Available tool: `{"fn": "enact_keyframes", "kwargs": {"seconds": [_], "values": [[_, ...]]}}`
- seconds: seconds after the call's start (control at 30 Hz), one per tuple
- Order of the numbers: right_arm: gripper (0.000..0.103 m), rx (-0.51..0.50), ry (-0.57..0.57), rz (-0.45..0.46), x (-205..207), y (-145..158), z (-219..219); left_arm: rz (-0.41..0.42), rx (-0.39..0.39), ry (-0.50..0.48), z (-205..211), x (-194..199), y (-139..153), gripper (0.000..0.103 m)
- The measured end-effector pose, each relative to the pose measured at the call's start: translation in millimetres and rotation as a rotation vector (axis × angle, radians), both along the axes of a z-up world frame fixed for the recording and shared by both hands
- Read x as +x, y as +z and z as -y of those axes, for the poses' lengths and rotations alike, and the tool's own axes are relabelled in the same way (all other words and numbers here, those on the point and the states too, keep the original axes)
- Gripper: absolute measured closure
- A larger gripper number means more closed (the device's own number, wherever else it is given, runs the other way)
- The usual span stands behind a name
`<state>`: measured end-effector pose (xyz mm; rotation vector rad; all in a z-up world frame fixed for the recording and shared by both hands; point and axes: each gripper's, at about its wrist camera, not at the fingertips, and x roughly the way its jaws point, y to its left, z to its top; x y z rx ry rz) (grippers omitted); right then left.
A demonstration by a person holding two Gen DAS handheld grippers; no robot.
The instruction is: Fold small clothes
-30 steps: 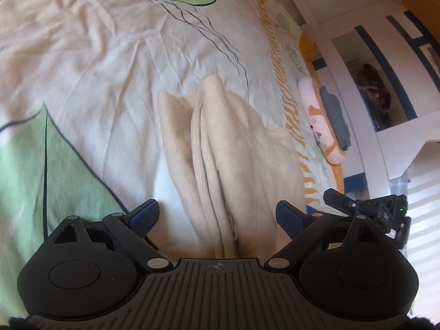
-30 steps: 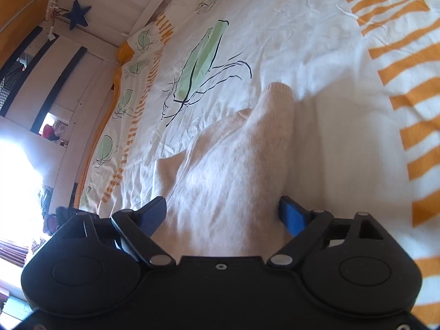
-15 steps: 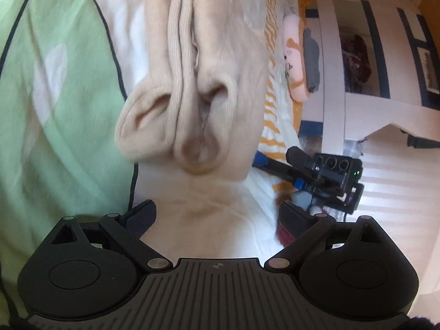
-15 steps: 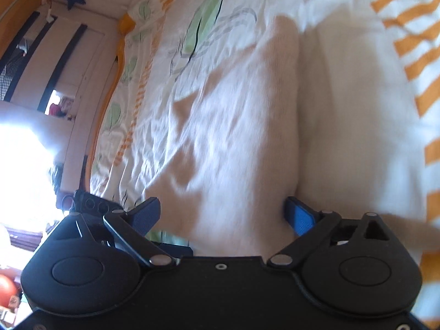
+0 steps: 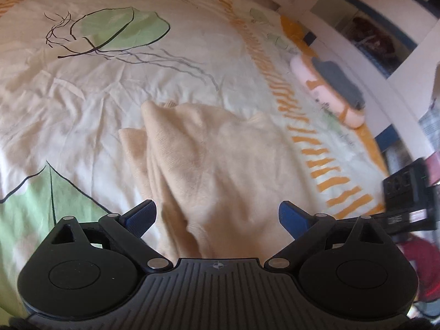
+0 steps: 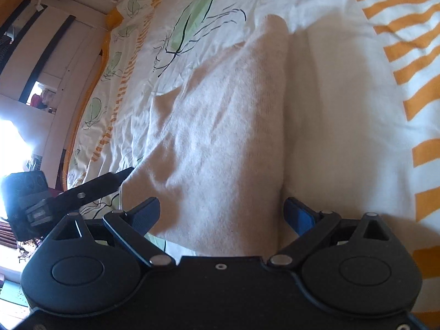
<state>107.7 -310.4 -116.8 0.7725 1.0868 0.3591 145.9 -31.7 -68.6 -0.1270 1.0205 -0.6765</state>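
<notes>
A small cream knitted garment (image 5: pixel 209 159) lies bunched on the bed sheet (image 5: pixel 82 88), folded lengthwise. It also fills the middle of the right wrist view (image 6: pixel 220 137). My left gripper (image 5: pixel 217 216) is open, its blue-tipped fingers on either side of the garment's near end, gripping nothing. My right gripper (image 6: pixel 222 214) is open over the other end of the garment, fingers straddling it. The left gripper's body shows at the left of the right wrist view (image 6: pixel 68 192), and the right gripper's body at the right edge of the left wrist view (image 5: pixel 407 200).
The sheet has green leaf prints (image 5: pixel 118 30) and orange stripes (image 6: pixel 407 63). A pink plush toy with a grey piece (image 5: pixel 330 90) lies near the bed's far edge. White bed frame and shelving (image 5: pixel 385 35) stand beyond.
Half a second ago the left camera looked down at the garment's open end; now it is tilted back over the garment. The right gripper stayed over the cloth. Both stayed open.
</notes>
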Motion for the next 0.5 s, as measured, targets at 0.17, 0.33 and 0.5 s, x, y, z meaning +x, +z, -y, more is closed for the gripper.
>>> {"fn": "enact_keyframes", "kwargs": {"seconds": [0.17,0.33,0.5], "values": [[0.019,0.078,0.036,0.002,-0.8,-3.2,-3.3,-0.063,0.030,0.038,-19.9,12.5,-44.7,0.005],[0.071,-0.008,0.080,0.051,-0.9,11.4,-10.2,-0.093,0.017,0.050,-26.3,15.6,-38.7,0.005],[0.075,0.141,0.024,0.171,-13.4,48.2,14.2,-0.120,-0.025,0.077,-35.3,17.4,-34.3,0.005]]}}
